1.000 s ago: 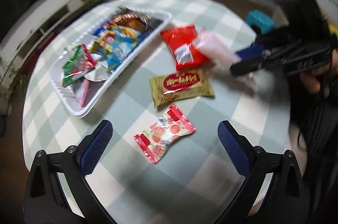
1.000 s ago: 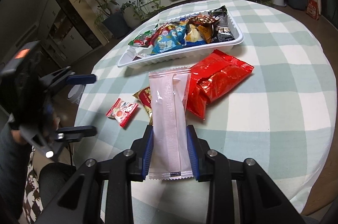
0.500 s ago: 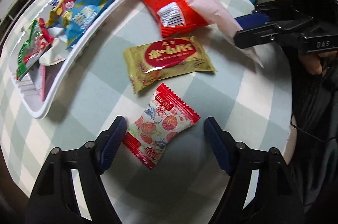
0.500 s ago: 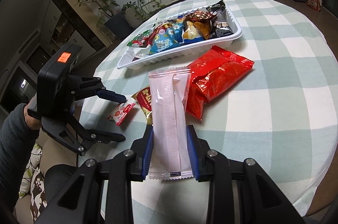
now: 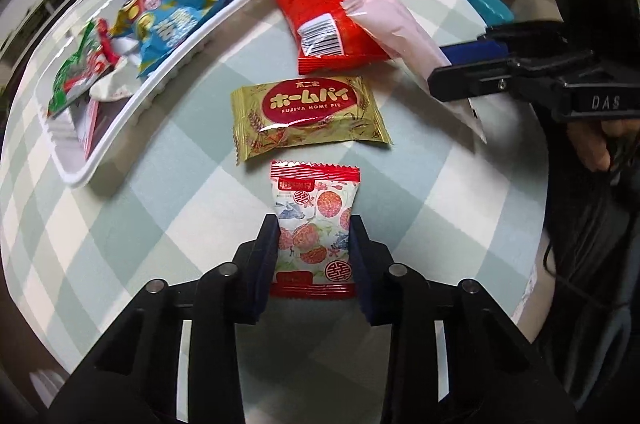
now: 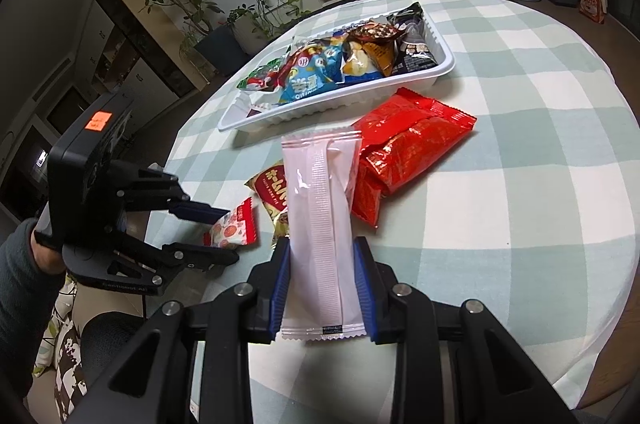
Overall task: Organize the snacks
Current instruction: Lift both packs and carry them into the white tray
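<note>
White plastic tray (image 6: 442, 72) already approx half full of snack bags, left hand-held gripper (image 5: 314, 244) closing on small red-and-white floral candy packet (image 5: 314, 224) on the surface, right hand-held gripper (image 6: 322, 288) clamped on long pink wrapper (image 6: 320, 220) (held up), red foil bag (image 6: 412, 148) + gold pie packet (image 5: 308, 116) left.

- Gold snack packet (image 5: 308, 118) — red oval reads "FUJIYA HOME PIE" under Japanese lettering.
- Right gripper (image 5: 464, 64) — "DAS" on its black body.
</note>
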`<state>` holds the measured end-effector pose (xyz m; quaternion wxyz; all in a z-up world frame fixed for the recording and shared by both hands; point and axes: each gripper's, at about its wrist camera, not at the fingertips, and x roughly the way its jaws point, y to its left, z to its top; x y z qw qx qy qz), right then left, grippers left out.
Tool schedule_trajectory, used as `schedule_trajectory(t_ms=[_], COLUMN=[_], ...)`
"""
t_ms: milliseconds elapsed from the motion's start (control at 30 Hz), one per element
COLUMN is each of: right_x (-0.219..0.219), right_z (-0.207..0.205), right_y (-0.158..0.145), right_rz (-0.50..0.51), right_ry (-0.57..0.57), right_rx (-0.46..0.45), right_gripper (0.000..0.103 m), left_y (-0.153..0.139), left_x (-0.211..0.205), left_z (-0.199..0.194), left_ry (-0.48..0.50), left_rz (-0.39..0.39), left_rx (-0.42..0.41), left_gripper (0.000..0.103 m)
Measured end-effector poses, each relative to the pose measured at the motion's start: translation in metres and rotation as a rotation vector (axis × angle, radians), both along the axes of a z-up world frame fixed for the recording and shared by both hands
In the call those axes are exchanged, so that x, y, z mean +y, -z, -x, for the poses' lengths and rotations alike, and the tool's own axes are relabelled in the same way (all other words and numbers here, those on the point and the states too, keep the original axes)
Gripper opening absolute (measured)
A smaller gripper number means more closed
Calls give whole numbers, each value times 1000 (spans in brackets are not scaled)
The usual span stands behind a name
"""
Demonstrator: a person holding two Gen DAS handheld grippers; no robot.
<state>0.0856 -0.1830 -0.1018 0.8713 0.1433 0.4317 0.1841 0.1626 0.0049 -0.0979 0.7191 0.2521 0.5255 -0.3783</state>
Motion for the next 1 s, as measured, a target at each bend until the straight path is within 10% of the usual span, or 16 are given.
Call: schedule_trajectory(t_ms=[267,533,1000], right_x=[-3,-19,-71], right_z=[2,1,-41], right_y=[-3,-8,-85], right_rz=[-4,-98,-62], right_ry=[14,54,167], right_rx=[-22,-33,-90], right_gripper=[33,33,33], left_y=[-3,-31,-118], left_x=[25,65,118], left_z=[27,51,-23], left_ry=[-163,-366,-649], left_rz=[151,474,635], left_rx=[37,69,-105], left_gripper=[30,30,30])
